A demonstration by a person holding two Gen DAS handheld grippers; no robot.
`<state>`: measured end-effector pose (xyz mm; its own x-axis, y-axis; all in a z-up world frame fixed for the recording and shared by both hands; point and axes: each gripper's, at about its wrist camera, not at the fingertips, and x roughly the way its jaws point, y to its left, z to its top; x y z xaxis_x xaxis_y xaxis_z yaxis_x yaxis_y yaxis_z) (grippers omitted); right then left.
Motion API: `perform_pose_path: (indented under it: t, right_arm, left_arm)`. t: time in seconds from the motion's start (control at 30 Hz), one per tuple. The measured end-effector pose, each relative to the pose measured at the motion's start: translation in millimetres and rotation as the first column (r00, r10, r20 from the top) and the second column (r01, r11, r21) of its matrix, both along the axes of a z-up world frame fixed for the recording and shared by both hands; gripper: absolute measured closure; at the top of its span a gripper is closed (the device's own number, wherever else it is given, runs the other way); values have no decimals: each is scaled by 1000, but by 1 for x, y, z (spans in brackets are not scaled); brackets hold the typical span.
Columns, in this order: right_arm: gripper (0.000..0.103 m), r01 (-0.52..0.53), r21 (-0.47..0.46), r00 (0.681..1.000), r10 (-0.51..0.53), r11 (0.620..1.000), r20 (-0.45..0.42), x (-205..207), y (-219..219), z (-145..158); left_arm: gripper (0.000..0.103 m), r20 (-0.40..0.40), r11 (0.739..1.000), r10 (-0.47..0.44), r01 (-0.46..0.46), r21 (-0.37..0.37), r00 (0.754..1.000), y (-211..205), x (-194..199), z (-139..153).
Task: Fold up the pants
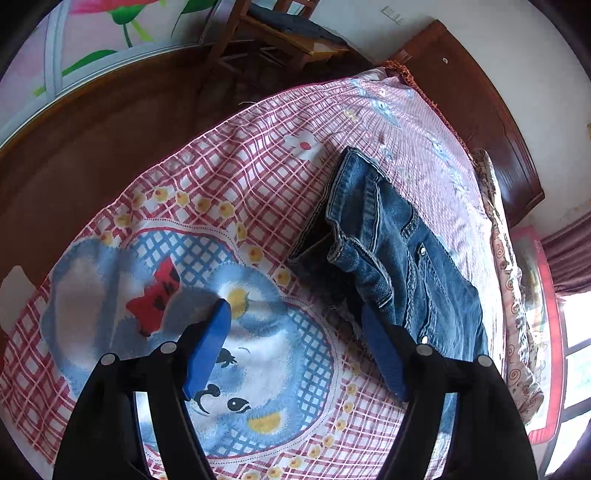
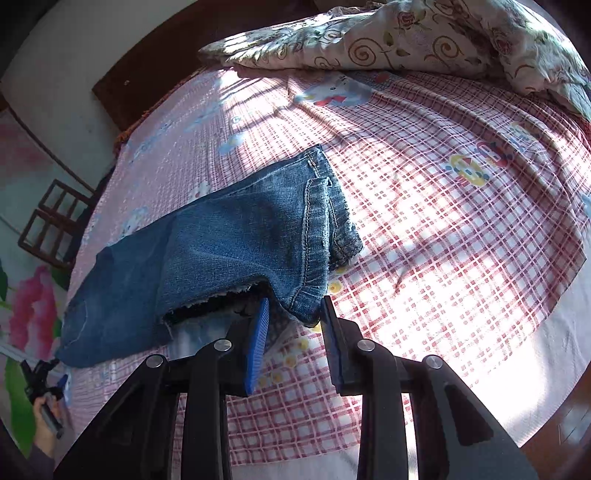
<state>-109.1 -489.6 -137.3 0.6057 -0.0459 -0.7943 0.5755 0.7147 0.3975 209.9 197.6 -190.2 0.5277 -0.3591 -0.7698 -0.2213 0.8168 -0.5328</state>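
Left wrist view, left to right: the wooden floor (image 1: 92, 122) and a floral wall panel (image 1: 103, 33) are seen past the bed edge, with a wooden chair (image 1: 280, 33) further back. The left gripper (image 1: 295, 328) is held wide apart, nothing between its blue pads (image 1: 208, 347); it hangs above the cartoon bear print on the checked bedsheet (image 1: 229, 173). The jeans (image 1: 391, 243) lie folded on the sheet just right of the gripper, the right pad overlapping their near edge in view; contact cannot be told. A dark wooden headboard (image 1: 480, 110) and a floral quilt (image 1: 509, 280) are seen at far right.

Right wrist view, left to right: the person's other hand with the left gripper (image 2: 46, 384) is seen at the far left edge. The jeans (image 2: 221, 240) lie across the checked bedsheet (image 2: 443, 240), waistband end nearest. The right gripper (image 2: 293, 314) is parted, with a denim corner sitting between its pads (image 2: 258, 343); not clamped. The floral quilt (image 2: 406, 37) is bunched at the top.
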Motion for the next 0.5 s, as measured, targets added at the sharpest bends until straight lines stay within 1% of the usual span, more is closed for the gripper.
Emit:
perform_pose_path:
  t: [0.03,0.1,0.13,0.2,0.27,0.3,0.33,0.37,0.4,0.43,0.5]
  right_arm:
    - [76,11,39,1000,-12,999,19,-1,0,0]
    - [76,42,109,997,-49,993,61,-6,-2,1]
    - [76,63,145,994,-75,988,80,-9,-4,1]
    - [76,109,230,983,-139,967,118,-18,-10,-3]
    - [75,152,302,971,-200,941,132,-26,-18,-7]
    - [75,163,321,967,-216,933,137,-28,-20,-8]
    - [75,175,316,966,-224,933,127,-28,-22,-8]
    - [75,183,294,968,-224,938,110,-26,-23,-6]
    - [75,186,280,969,-223,942,106,-24,-24,-6]
    - [75,182,290,968,-223,940,116,-22,-25,-6]
    - [75,196,324,968,-235,926,85,-16,-26,-11]
  left_arm:
    - [27,9,1000,-1,1,-23,1000,-1,1,1]
    - [26,-17,997,5,-6,-78,1000,-2,5,-3]
    - [26,-28,996,15,-18,-91,999,-2,5,-5]
    - [25,-26,993,30,-32,-116,999,-2,3,-4]
    - [25,-17,984,35,-38,-176,999,-1,-6,-3]
    - [25,-4,977,47,-47,-207,999,0,-12,-3]
    - [25,12,971,50,-45,-236,999,0,-17,-3]
    - [25,34,970,44,-35,-241,998,-2,-19,-2]
    - [25,49,976,37,-25,-218,998,-4,-20,1]
    - [25,60,977,24,-10,-213,998,-9,-20,3]
    - [25,80,972,-5,24,-234,997,-19,-22,5]
